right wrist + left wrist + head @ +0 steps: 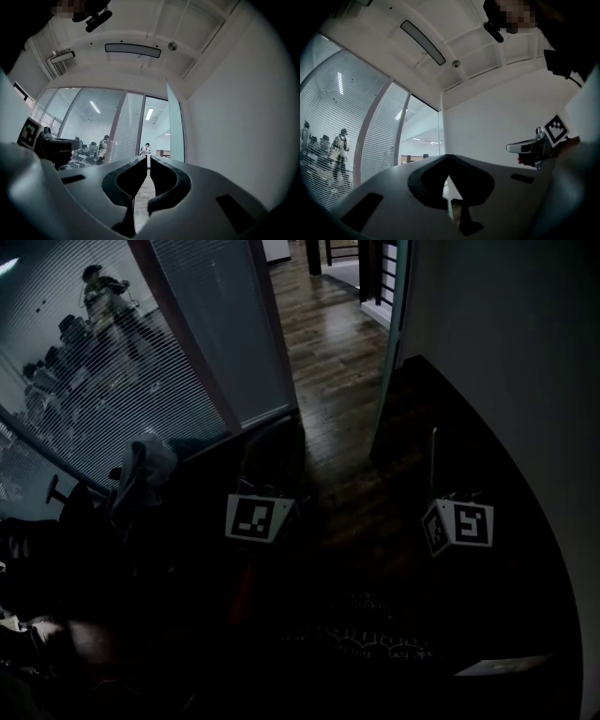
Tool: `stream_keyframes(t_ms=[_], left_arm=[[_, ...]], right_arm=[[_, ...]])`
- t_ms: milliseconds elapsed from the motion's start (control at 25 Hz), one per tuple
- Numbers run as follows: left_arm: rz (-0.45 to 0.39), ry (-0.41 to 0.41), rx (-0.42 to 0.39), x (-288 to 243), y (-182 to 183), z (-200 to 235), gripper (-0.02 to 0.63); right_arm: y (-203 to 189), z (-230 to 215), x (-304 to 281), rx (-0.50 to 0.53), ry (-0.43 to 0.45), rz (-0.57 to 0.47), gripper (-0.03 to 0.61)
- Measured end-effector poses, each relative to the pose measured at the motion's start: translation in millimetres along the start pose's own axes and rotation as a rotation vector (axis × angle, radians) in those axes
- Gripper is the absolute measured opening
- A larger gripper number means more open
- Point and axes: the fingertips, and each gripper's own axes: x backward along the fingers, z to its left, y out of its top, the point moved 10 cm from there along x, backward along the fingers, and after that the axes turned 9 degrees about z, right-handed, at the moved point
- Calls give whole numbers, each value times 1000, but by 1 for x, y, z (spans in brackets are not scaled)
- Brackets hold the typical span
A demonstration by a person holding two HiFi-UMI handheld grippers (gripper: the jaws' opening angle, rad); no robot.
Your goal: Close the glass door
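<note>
The glass door (387, 352) stands open, edge-on beside the white wall (497, 343) on the right; it shows in the right gripper view as a tall pale pane (176, 126). The doorway (328, 343) opens onto a wooden floor. My left gripper (249, 470) and right gripper (435, 465) hang low in the dark foreground, both short of the door and holding nothing. In the left gripper view my left gripper (447, 157) has its tips touching. In its own view my right gripper (148, 158) shows a thin gap between its jaws.
A glass wall with blinds (122, 362) runs along the left, with people (103, 296) behind it. A person (147, 149) stands far down the corridor. A patterned mat (366, 638) lies on the floor by my feet. Dark furniture and a pale cloth (145, 460) crowd the lower left.
</note>
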Motion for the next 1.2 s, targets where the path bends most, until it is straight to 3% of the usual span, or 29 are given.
stream_keyframes(t_ms=[360, 640, 920, 1200], left_arm=[[-13, 15, -13, -96, -2, 12, 2], [0, 43, -22, -141, -7, 17, 2], [5, 85, -15, -181, -15, 49, 2], [-6, 72, -8, -249, -19, 98, 2]], right_arm=[[-5, -58, -91, 0, 23, 1, 8], [-10, -82, -145, 12, 71, -10, 8], [-16, -92, -202, 1, 73, -3, 26], [-13, -103, -273, -9, 39, 3, 28]])
